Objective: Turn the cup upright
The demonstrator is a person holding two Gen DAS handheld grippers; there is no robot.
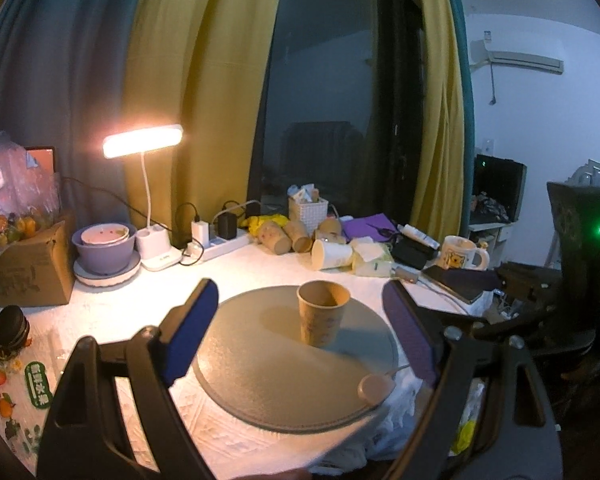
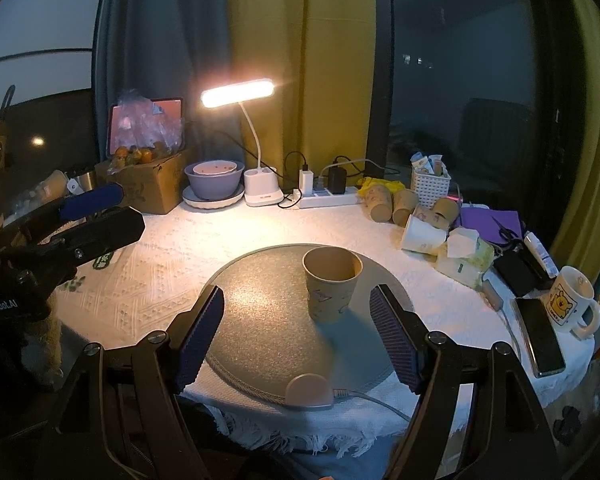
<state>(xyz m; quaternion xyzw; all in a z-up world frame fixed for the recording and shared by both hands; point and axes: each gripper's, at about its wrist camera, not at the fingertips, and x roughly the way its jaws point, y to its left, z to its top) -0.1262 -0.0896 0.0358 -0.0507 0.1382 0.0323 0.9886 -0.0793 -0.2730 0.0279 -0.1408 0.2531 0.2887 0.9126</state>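
A brown paper cup [image 1: 323, 312] stands upright, mouth up, on the round grey mat [image 1: 268, 376]; it also shows in the right wrist view [image 2: 331, 283] on the same mat [image 2: 260, 320]. My left gripper [image 1: 304, 320] is open, its blue pads either side of the cup but nearer the camera, holding nothing. My right gripper [image 2: 300, 328] is open and empty, just short of the cup. The left gripper [image 2: 92, 208] shows at the left of the right wrist view.
A lit desk lamp [image 2: 260, 184], stacked bowls [image 2: 214, 182], a cardboard box [image 2: 148, 184] and a power strip [image 2: 328, 198] line the back. Several paper cups [image 2: 412, 212] lie on their sides at back right. A bear mug [image 2: 572, 304] and phone [image 2: 540, 336] sit right.
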